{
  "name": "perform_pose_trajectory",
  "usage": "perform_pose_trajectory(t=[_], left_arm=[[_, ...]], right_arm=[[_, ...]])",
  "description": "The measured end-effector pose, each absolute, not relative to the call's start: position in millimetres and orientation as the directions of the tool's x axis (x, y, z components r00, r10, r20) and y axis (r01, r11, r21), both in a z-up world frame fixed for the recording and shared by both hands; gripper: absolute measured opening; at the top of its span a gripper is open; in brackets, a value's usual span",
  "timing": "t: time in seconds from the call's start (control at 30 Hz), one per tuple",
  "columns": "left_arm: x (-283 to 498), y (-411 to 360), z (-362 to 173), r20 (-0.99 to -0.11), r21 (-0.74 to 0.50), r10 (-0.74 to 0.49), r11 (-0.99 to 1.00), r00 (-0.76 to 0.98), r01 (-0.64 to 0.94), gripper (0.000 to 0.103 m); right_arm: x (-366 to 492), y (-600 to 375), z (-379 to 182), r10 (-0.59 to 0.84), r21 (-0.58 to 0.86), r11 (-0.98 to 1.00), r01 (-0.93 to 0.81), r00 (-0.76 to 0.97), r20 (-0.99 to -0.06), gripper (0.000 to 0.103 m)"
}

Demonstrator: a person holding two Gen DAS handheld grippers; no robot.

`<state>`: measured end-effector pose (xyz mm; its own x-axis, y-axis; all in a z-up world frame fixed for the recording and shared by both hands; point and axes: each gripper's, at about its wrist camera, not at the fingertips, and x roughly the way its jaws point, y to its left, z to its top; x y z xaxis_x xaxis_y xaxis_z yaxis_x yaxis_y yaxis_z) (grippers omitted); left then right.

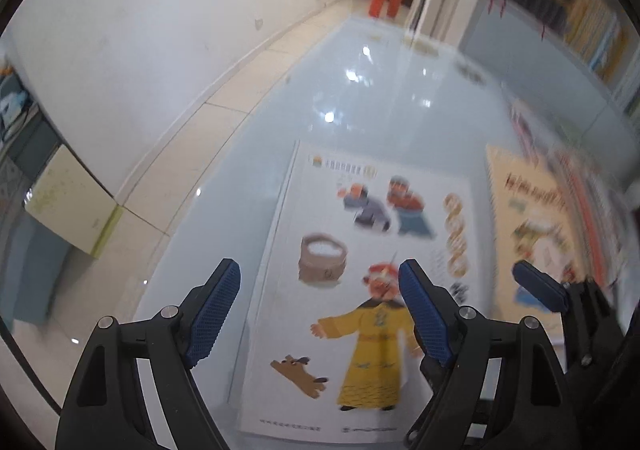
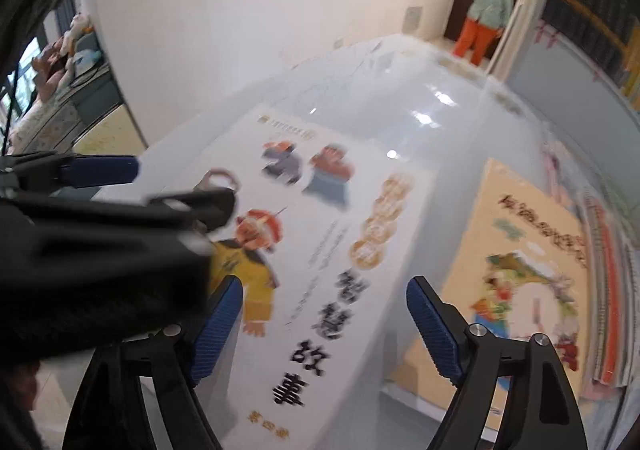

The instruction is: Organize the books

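Overhead, both hand-held grippers — left hand-held gripper (image 1: 320, 314), right hand-held gripper (image 2: 325, 326) — gape wide, empty, above the white picture book (image 1: 360, 290) on the bench (image 1: 360, 89).

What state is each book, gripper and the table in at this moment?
white picture book: closed, flat on the table, cover up, not gripped.
tan picture book: closed, lying apart, to the white book's right.
stack of books: piled at the table's right edge, blurred.
left gripper: open over the white book.
right gripper: open, nothing held.
table: glossy, reflecting lights.
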<state>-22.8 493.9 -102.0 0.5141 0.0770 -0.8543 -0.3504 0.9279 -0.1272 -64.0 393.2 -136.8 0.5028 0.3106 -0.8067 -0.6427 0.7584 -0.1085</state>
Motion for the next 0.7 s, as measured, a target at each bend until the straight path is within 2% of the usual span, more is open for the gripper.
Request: perform_pose_trajectory(t=[0.03, 0.1, 0.17, 0.27, 0.4, 0.6, 0.7], left_arm=[[-24.4, 495.1, -96.2, -0.848, -0.135, 0.078, 0.925, 0.525, -0.355, 0.08], [-26.0, 493.8, -81.9, -0.833, -0.149, 0.077, 0.922, 0.549, -0.357, 0.08], [-27.8, 488.7, -67.7, -0.811, -0.169, 0.075, 0.919, 0.58, -0.355, 0.08], [-29.2, 474.9, -46.8, -0.79, -0.191, 0.069, 0.917, 0.61, -0.351, 0.081], [-32.9, 450.6, -20.2, -0.757, -0.169, 0.095, 0.927, 0.647, -0.334, 0.083], [-24.9, 404.4, 14.1, -0.71, -0.195, 0.084, 0.931, 0.7, -0.31, 0.098], [-13.6, 369.5, 26.9, -0.696, -0.202, 0.063, 0.939, 0.715, -0.279, 0.1]], right_arm=[[-68.7, 389.4, -130.7, 0.331, -0.14, 0.755, -0.641, 0.556, -0.762, 0.092], [-77.9, 387.5, -120.7, 0.341, -0.212, 0.741, -0.637, 0.63, -0.698, 0.103], [-85.0, 383.5, -110.9, 0.365, -0.226, 0.719, -0.657, 0.634, -0.682, 0.103], [-87.5, 373.1, -100.7, 0.4, -0.172, 0.693, -0.7, 0.571, -0.717, 0.103], [-91.1, 339.3, -82.2, 0.414, -0.152, 0.69, -0.707, 0.558, -0.719, 0.103], [-86.7, 276.6, -56.3, 0.366, -0.15, 0.749, -0.645, 0.592, -0.718, 0.103], [-76.3, 234.1, -38.6, 0.338, -0.153, 0.79, -0.593, 0.631, -0.699, 0.103]])
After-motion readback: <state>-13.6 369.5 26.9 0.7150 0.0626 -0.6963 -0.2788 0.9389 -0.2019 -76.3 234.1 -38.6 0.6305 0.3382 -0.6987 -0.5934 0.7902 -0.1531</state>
